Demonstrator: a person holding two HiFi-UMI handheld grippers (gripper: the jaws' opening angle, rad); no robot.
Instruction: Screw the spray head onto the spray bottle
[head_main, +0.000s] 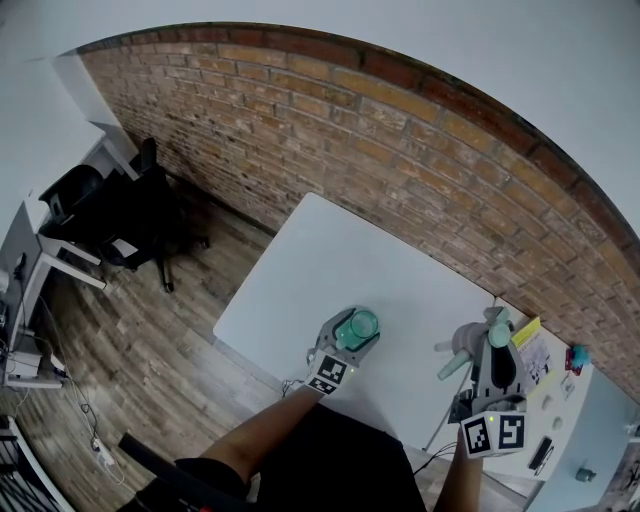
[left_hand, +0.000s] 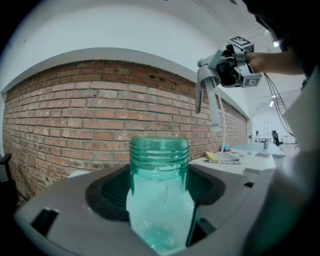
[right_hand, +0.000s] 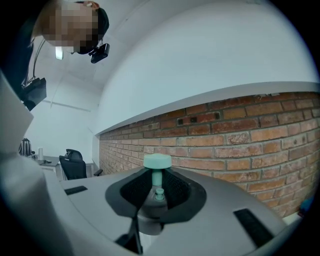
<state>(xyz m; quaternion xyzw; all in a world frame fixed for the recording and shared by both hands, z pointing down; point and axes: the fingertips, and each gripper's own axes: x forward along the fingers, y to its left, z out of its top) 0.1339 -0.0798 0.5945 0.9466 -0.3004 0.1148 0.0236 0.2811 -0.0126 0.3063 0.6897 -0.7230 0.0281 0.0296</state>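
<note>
- Left gripper (head_main: 352, 338): jaws fairly wide, clamped on the teal spray bottle (left_hand: 159, 190).
- Right gripper (head_main: 494, 350): jaws narrow, gripping the spray head (right_hand: 157, 192).
- Count: one bottle, one head, held apart.

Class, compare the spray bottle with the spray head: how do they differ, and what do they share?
The spray bottle is translucent green; the spray head is mostly grey with a pale green tip.
The spray bottle's threaded mouth points up, uncovered; the spray head is apart from it, tube hanging down.
The left gripper clamps the spray bottle, the right gripper the spray head.
Shared: each is gripped, and both have green parts.
</note>
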